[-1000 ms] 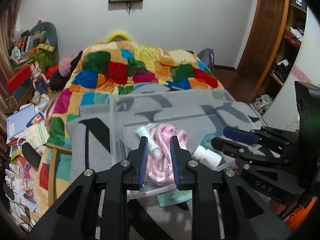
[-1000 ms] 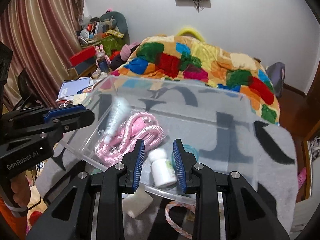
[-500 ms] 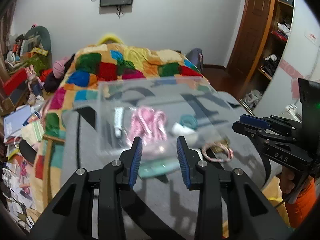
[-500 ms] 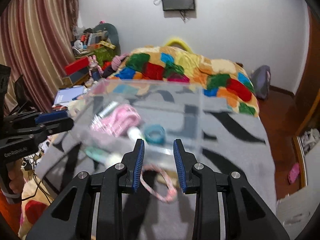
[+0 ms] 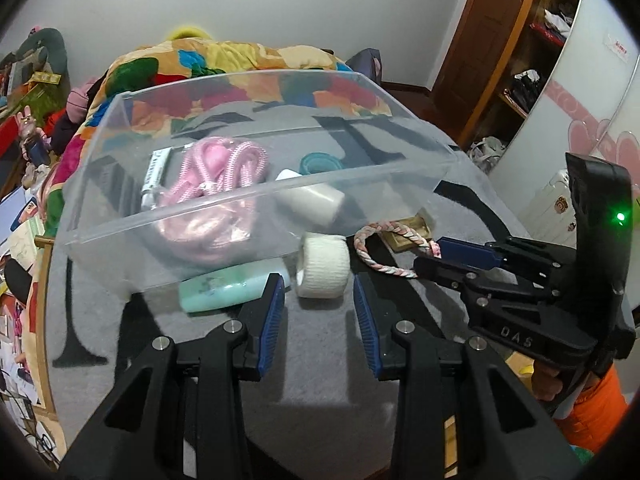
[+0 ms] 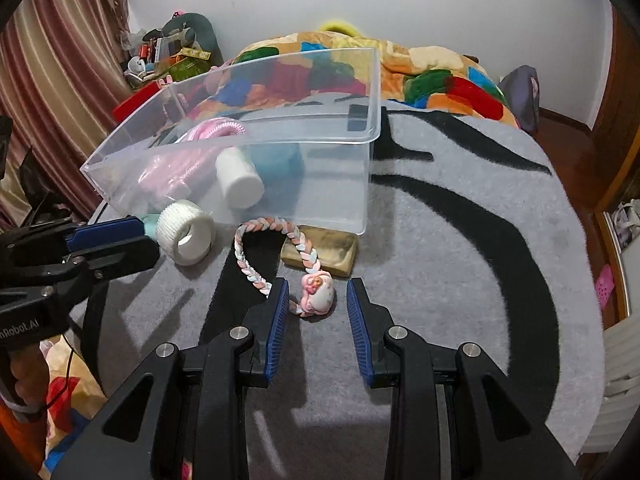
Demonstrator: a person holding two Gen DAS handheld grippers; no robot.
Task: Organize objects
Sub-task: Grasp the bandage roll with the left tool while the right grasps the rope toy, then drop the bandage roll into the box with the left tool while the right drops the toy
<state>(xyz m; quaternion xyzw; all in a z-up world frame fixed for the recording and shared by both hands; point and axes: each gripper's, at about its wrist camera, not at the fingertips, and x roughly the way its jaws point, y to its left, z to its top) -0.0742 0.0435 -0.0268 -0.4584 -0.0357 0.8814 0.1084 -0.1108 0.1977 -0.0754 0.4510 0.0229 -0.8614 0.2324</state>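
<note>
A clear plastic bin [image 5: 256,200] [image 6: 360,128] sits on the grey blanket and holds a pink rope [image 5: 224,168], a white bottle [image 6: 240,180], a teal roll [image 6: 280,160] and a tube [image 5: 154,174]. In front of it lie a white tape roll [image 5: 323,266] [image 6: 186,232], a mint tube [image 5: 224,286], a braided cord with a pink charm [image 6: 318,294] and a tan block [image 6: 332,254]. My left gripper [image 5: 319,312] is open just short of the tape roll. My right gripper [image 6: 316,320] is open around the pink charm.
A patchwork quilt [image 6: 440,76] covers the bed behind the bin. Cluttered shelves and curtains [image 6: 60,80] stand at the left, a wooden wardrobe [image 5: 500,60] at the right. The grey blanket [image 6: 460,280] spreads to the right.
Both grippers have pulled back out of the bin, opened wider and dropped low over the blanket. The left now faces the tape roll, the right the pink charm.
</note>
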